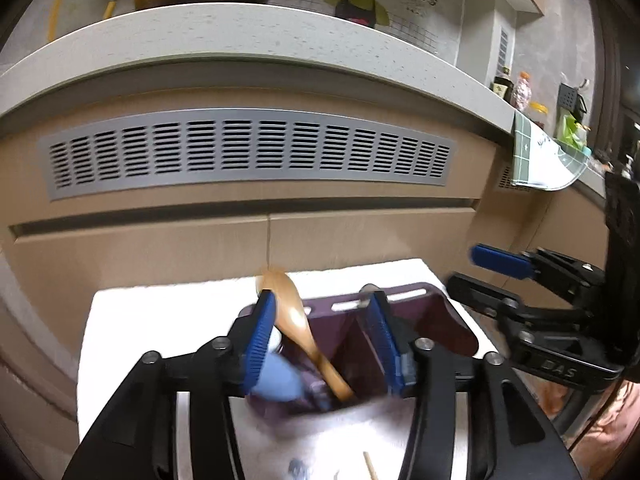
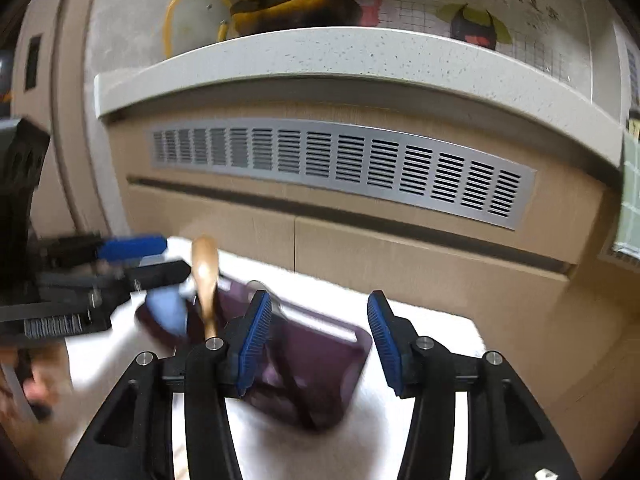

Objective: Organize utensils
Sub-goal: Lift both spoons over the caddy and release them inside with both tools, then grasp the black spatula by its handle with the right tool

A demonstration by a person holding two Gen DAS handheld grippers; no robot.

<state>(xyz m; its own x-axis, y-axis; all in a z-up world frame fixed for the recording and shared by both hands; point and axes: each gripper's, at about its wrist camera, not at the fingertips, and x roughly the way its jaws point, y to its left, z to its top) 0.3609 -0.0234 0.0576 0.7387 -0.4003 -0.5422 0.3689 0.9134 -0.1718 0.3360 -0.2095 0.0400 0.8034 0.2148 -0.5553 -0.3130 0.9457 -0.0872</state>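
Observation:
A dark purple utensil holder [image 1: 424, 320] stands on a white cloth [image 1: 160, 304]. A wooden spoon [image 1: 296, 316] leans in its left compartment, bowl up, beside a light blue utensil [image 1: 280, 380]. My left gripper [image 1: 320, 308] is open over the holder, its left pad next to the spoon's bowl. My right gripper [image 1: 480, 268] shows at the right, open. In the right wrist view my right gripper [image 2: 320, 308] is open and empty above the holder [image 2: 320, 360]. The spoon [image 2: 206, 276], the blue utensil [image 2: 168, 308] and my left gripper [image 2: 160, 256] are at the left.
A beige cabinet front with a grey vent grille [image 1: 248, 152] rises right behind the cloth, under a speckled counter edge [image 1: 240, 32]. A thin wooden stick [image 1: 370, 466] and a small dark item [image 1: 296, 468] lie on the cloth near me. Bottles [image 1: 524, 92] stand far right.

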